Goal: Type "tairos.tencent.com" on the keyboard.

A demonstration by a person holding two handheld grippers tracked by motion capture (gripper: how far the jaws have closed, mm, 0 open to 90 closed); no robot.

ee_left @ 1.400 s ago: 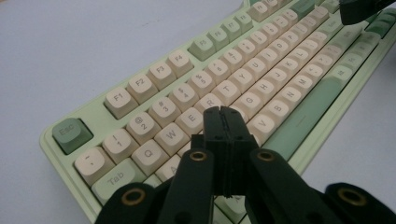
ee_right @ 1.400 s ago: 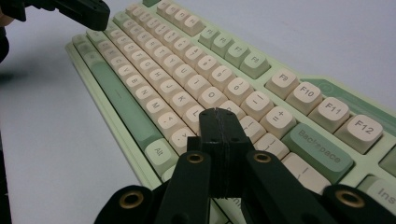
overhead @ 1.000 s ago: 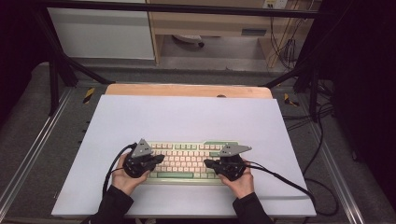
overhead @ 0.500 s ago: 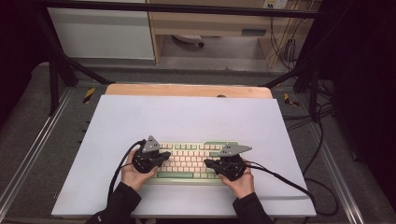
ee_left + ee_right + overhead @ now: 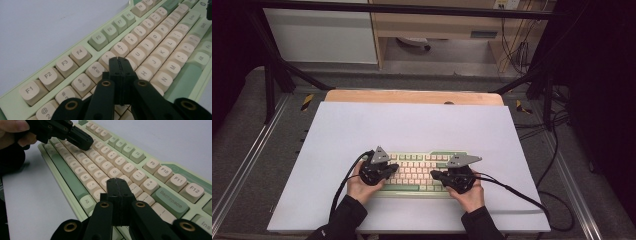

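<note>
The keyboard (image 5: 419,173) lay near the front edge of the white table (image 5: 412,125), about midway between its side edges. From the high view, both hands rested at its ends, palms down, forearms entering from the front edge. The left gripper (image 5: 121,61) had its jaws pressed together on nothing, tips over the keys near 6 and Y. The right gripper (image 5: 117,182), likewise closed and empty, hovered beside the P key; its view also caught the left gripper's tip above the upper letter rows.
</note>
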